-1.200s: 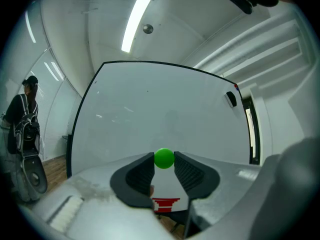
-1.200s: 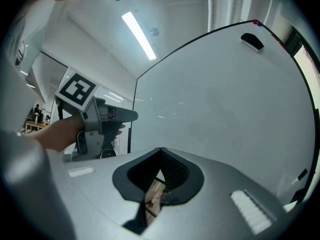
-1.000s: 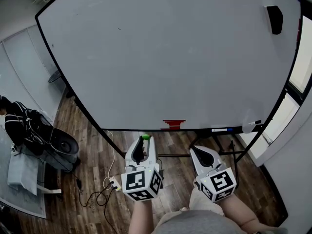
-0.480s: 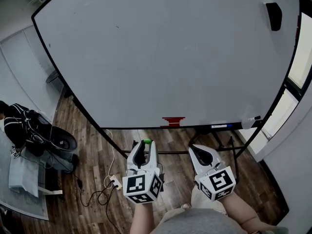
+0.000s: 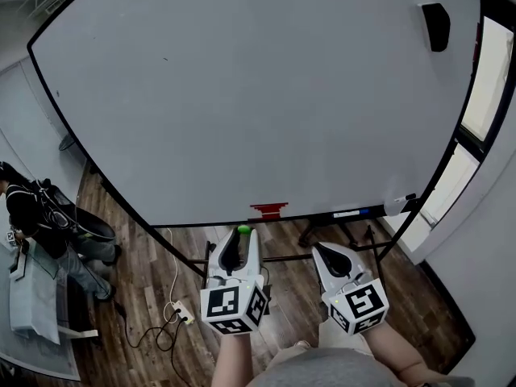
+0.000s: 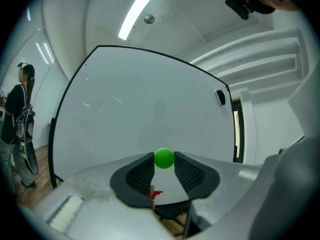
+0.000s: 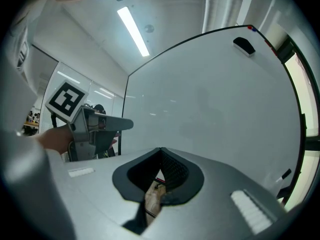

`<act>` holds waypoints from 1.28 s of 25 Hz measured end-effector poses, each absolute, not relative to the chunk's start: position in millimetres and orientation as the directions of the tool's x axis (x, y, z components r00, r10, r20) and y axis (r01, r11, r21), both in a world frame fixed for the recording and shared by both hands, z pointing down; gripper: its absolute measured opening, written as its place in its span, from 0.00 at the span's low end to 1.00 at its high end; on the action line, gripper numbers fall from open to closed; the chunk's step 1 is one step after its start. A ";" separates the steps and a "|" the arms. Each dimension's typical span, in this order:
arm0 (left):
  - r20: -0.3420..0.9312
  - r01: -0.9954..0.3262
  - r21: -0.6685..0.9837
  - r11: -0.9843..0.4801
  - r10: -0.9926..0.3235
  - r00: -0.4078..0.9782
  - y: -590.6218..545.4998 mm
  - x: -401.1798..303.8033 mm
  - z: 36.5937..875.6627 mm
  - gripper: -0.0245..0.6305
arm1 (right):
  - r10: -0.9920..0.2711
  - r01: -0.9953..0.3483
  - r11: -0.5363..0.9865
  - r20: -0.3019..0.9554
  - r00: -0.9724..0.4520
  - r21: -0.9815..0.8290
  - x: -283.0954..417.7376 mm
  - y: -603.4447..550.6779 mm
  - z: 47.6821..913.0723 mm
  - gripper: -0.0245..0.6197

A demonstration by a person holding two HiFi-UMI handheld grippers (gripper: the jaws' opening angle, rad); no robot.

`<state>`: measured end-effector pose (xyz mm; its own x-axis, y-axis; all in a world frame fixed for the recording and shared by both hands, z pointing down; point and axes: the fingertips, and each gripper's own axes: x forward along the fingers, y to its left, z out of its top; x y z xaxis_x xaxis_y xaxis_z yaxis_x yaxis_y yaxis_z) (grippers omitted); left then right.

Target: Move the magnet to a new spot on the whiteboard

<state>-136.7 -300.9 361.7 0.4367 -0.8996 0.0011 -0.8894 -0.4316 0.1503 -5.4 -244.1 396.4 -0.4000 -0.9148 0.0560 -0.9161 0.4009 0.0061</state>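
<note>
1. The whiteboard (image 5: 258, 95) stands upright on its frame, ahead of both tools. Its face is bare except for a black eraser (image 5: 436, 27) near the top right corner.
2. The left tool (image 5: 242, 233) points level toward the board's lower edge and stops short of it. Its jaws are partly spread and pinch the magnet at their tips, so this is the arm to place it.
3. The right tool (image 5: 322, 248) hangs just beside it, jaws pressed together on nothing.
4. The magnet (image 6: 164, 158) is a small green ball with no long axis to line up. Bare board lies forward and upward from it, probably calling for a lift and a straight push.
</note>
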 end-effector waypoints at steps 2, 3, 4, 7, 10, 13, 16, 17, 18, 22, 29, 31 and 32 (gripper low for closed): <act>-0.007 -0.882 0.151 -0.446 -0.893 0.450 -308.5 -123.7 355.9 0.24 | -0.921 -0.922 0.388 0.053 -0.387 0.005 6.2 -247.6 394.5 0.04; -0.009 -0.878 0.152 -0.453 -0.889 0.457 -312.8 -116.5 353.3 0.24 | -0.924 -0.925 0.380 0.051 -0.379 0.004 13.0 -249.8 393.1 0.04; -0.011 -0.875 0.152 -0.460 -0.886 0.464 -317.3 -108.5 350.5 0.24 | -0.927 -0.928 0.372 0.049 -0.372 0.003 20.2 -252.4 391.7 0.04; -0.026 -0.864 0.149 -0.481 -0.875 0.483 -329.6 -83.8 340.9 0.24 | -0.932 -0.933 0.360 0.047 -0.359 0.005 40.8 -260.6 389.0 0.04; -0.039 -0.858 0.144 -0.493 -0.869 0.493 -342.7 -60.9 330.2 0.24 | -0.930 -0.931 0.364 0.049 -0.364 0.009 57.9 -269.2 387.3 0.04; -0.056 -0.856 0.133 -0.499 -0.866 0.497 -354.7 -40.3 316.3 0.24 | -0.925 -0.926 0.377 0.052 -0.376 0.018 72.6 -278.4 385.1 0.04; -0.075 -0.855 0.122 -0.503 -0.864 0.498 -366.0 -21.3 303.6 0.24 | -0.920 -0.921 0.390 0.051 -0.388 0.022 86.0 -288.3 383.5 0.04; -0.080 -0.856 0.117 -0.503 -0.864 0.497 -369.9 -15.2 300.3 0.24 | -0.919 -0.919 0.393 0.050 -0.391 0.021 90.0 -291.5 383.0 0.04; -0.084 -0.857 0.111 -0.502 -0.864 0.496 -373.7 -9.5 297.3 0.24 | -0.917 -0.918 0.396 0.048 -0.395 0.021 93.8 -294.7 382.6 0.04; -0.098 -0.862 0.091 -0.498 -0.866 0.490 -387.3 10.3 285.4 0.24 | -0.909 -0.910 0.415 0.043 -0.414 0.014 105.4 -305.0 381.7 0.04; -0.116 -0.869 0.066 -0.491 -0.868 0.482 -411.9 45.0 269.5 0.24 | -0.896 -0.897 0.442 0.044 -0.441 0.002 127.5 -318.7 382.5 0.04; -0.123 -0.871 0.054 -0.488 -0.869 0.479 -418.3 54.3 264.3 0.24 | -0.894 -0.895 0.446 0.046 -0.446 -0.003 133.5 -321.3 384.2 0.04; -0.126 -0.873 0.050 -0.486 -0.870 0.477 -421.4 58.6 261.8 0.24 | -0.893 -0.894 0.448 0.047 -0.448 -0.006 136.2 -322.6 385.0 0.04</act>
